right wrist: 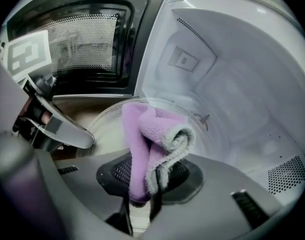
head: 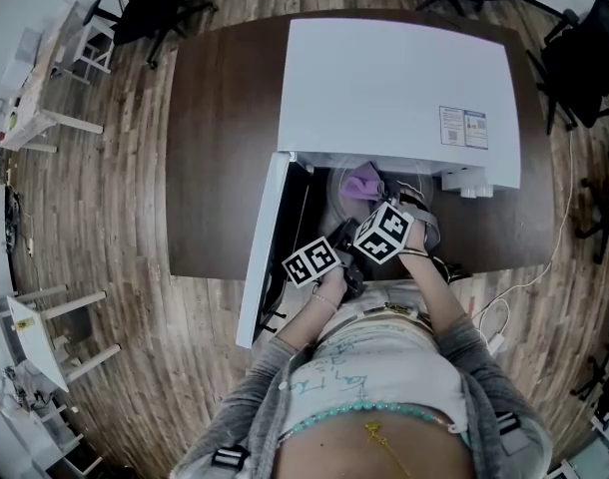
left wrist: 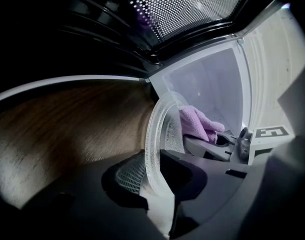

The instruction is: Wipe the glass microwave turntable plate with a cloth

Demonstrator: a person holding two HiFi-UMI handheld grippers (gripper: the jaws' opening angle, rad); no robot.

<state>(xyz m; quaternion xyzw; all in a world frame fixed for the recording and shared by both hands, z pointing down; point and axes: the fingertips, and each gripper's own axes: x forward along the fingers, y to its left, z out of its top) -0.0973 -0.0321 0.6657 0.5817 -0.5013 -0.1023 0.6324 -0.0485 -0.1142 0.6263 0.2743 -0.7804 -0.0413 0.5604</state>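
Gripping the rim of the glass turntable plate (left wrist: 160,126), the left tool (left wrist: 151,171) holds it at the mouth of the open microwave (head: 394,78) on the counter (head: 220,118). The right tool (right wrist: 142,186) is clamped on a folded purple cloth (right wrist: 150,139), which lies against the plate's face.

One microwave (head: 399,88) is seen on one worktop (head: 220,148). One plate (left wrist: 155,129) and one cloth (right wrist: 142,139) are counted. Two grippers are shown: left gripper (left wrist: 153,184), right gripper (right wrist: 141,194). One person (head: 374,387) is seen.
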